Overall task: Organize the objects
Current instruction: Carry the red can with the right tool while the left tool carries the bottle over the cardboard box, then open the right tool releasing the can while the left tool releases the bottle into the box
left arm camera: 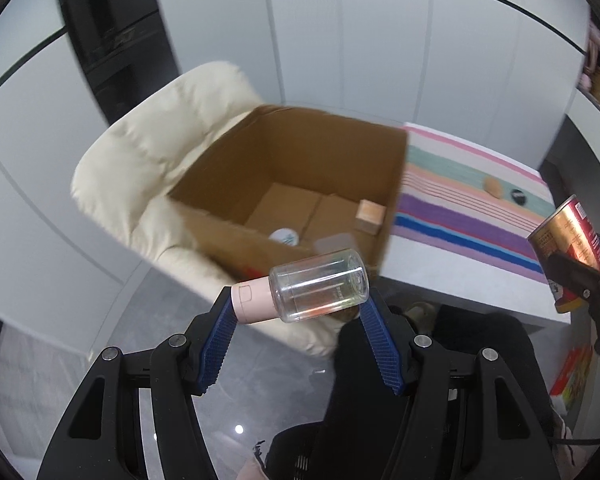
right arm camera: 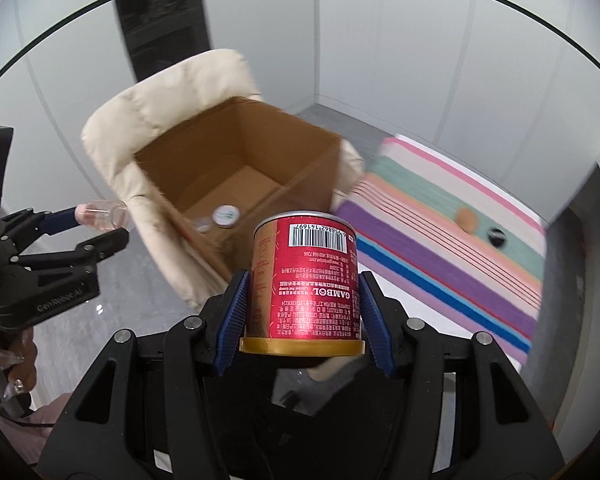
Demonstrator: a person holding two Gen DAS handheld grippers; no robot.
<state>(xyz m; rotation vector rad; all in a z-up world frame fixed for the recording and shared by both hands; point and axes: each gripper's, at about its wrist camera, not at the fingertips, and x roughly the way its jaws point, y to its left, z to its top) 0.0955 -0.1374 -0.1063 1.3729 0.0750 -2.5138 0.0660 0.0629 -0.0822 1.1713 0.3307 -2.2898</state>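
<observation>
Now, bottle: I hold a clear bottle (left arm camera: 319,285) with a pink cap (left arm camera: 251,300) crosswise in the left gripper (left arm camera: 300,312), its fingers (left arm camera: 220,330) pressing cap end and base; it hangs in the air short of the cardboard box (left arm camera: 300,184), which sits at twelve o'clock on a cream chair (left arm camera: 160,140).
Bottle handling: I judge it light, rigid and slick, possibly breakable; gripped end to end it could pivot or slip, so a hold across the body would be safer.
Can: the right gripper (right arm camera: 302,312) has its fingers (right arm camera: 233,312) closed on the sides of a red can (right arm camera: 305,280), upside down, gold rim toward me, the box at eleven o'clock.
Can handling: stiff, smooth metal, probably heavier; a mid-wall grip suits it.
Box contents: a white-lidded jar (right arm camera: 226,216), a wooden block (left arm camera: 370,216).
Table: striped cloth (right arm camera: 440,240) at two o'clock, with a small tan object (right arm camera: 466,218) and a black one (right arm camera: 496,235).
</observation>
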